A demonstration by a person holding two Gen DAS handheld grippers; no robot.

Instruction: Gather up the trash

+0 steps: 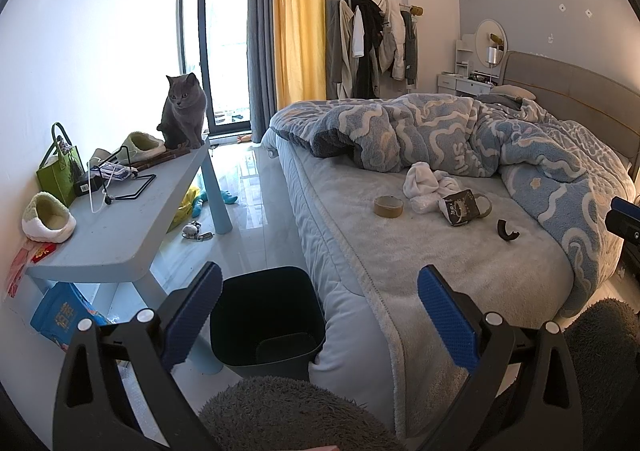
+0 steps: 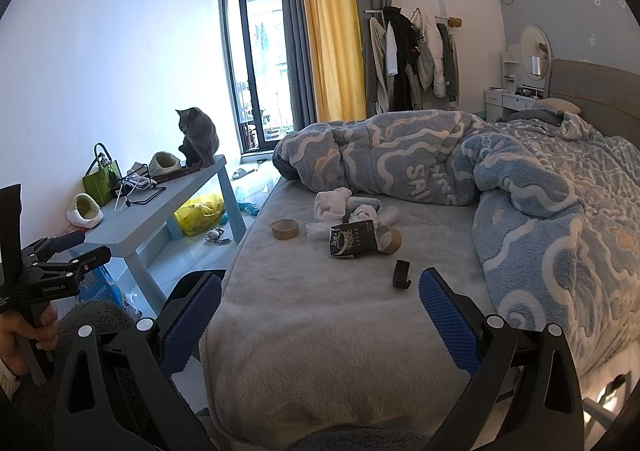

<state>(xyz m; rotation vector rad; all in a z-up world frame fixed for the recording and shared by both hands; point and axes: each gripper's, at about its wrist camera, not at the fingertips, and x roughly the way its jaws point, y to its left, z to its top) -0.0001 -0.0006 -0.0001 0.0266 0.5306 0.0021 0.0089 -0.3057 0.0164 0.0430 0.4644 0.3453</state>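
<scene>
At the left of the left wrist view a cat point(image 1: 183, 113) sits on a blue table point(image 1: 120, 227). Bottom centre, the left gripper point(image 1: 319, 317) hangs released and empty, its pads spread above a dark bin point(image 1: 267, 321) on the floor beside the bed point(image 1: 460, 271). On the bed, mid-frame, lie a tape roll point(image 1: 388, 206), a torn carton point(image 1: 459, 207) touching white cloths point(image 1: 428, 181), and a black clip point(image 1: 507, 230) further right. In the right wrist view, the right gripper point(image 2: 320, 313) is likewise released and empty, low centre, over the bed's near edge, the clip just above its right finger.
</scene>
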